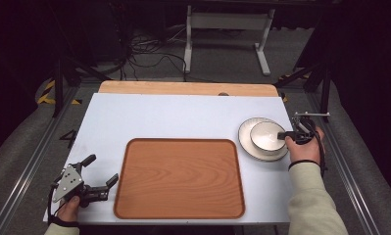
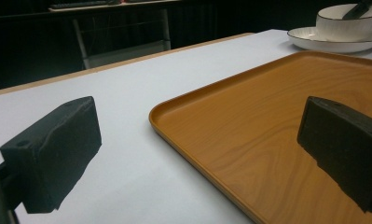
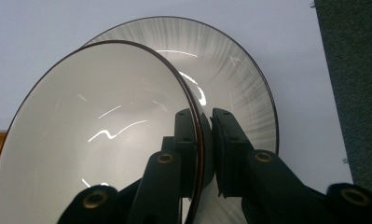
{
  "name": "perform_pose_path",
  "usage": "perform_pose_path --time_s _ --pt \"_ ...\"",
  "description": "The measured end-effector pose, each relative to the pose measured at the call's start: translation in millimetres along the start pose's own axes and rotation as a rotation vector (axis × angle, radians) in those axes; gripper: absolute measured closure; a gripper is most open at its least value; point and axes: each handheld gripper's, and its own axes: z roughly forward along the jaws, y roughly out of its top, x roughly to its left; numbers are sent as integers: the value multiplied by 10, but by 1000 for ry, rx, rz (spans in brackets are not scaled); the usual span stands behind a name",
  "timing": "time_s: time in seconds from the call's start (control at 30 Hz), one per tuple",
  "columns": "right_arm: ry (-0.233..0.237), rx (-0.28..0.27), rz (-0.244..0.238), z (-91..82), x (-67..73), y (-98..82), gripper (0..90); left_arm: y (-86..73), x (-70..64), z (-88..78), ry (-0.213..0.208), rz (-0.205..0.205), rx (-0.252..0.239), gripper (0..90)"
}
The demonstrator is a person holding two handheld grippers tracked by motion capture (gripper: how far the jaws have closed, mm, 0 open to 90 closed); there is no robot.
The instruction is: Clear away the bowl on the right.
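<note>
Table (image 1: 149, 115): white top with a bare wood strip along the far edge, dark floor and cables beyond it.

Tray (image 1: 180, 177): wooden, rounded corners, sits centre-near on the table with nothing on it. In your left gripper view its corner (image 2: 267, 121) runs between the jaws' line of sight, with one jaw over the tray surface and the other over white table.

Plate (image 1: 247, 138): white with a dark rim, just beside the tray's far right corner, apart from it. The bowl (image 1: 266, 135) sits on the plate, white with a dark rim too. Both show far off at the top right of your left gripper view, plate (image 2: 330, 43) under bowl (image 2: 347, 25).

Your right gripper (image 1: 283, 135) comes in from the right side of the bowl. In the right gripper view the jaws are clamped on the bowl's rim (image 3: 203, 140), one jaw inside the bowl (image 3: 95, 135), one outside, nearly closed with just the wall between them. The plate (image 3: 249, 98) shows behind it.

Your left gripper (image 1: 101, 172) is at the near left corner of the table, just left of the tray. Jaws are spread wide and hold nothing. The grey three-cornered plate faces up, and your hand (image 1: 68, 208) is at the table's near edge.
</note>
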Motion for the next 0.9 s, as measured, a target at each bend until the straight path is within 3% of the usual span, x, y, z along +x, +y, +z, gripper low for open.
perform_pose_path --time_s 0.9 --pt "11 -30 -12 -389 155 128 806 -1 -1 1 1 0 -2 3"
